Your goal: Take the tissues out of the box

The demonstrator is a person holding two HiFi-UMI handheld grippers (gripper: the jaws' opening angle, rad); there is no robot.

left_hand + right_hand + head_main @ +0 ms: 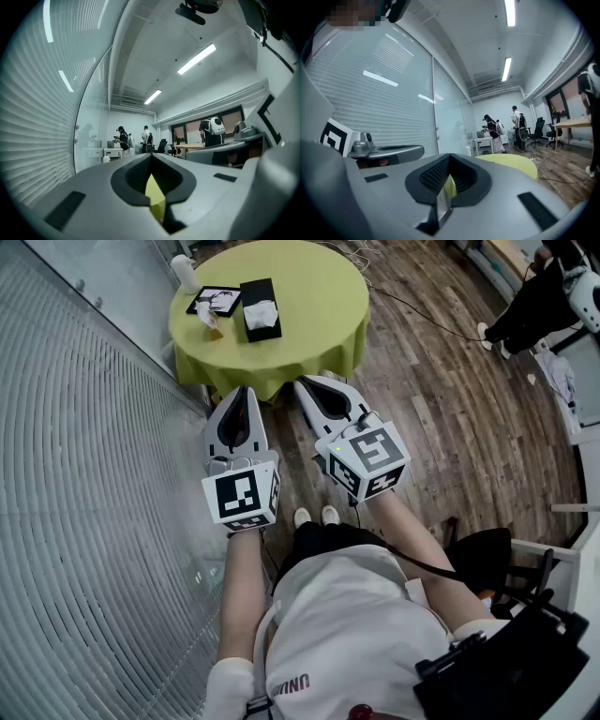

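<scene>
A black tissue box (255, 289) lies on the round green table (319, 296) at the far side of the head view, with a white tissue (261, 314) poking out of its top. My left gripper (246, 390) and right gripper (302, 382) are held side by side close to the person's body. Both point at the table's near edge, well short of the box. Each is shut with nothing between its jaws. In the left gripper view the left gripper (151, 157) faces the room. The right gripper (450, 157) has the table (511, 164) ahead of it.
A black-framed picture (215, 301), a white bottle (185, 273) and a small tan item (214, 322) share the table's left side. A glass wall with blinds (75, 474) runs along the left. A cable (422, 315) crosses the wooden floor, and a person (534, 306) stands far right.
</scene>
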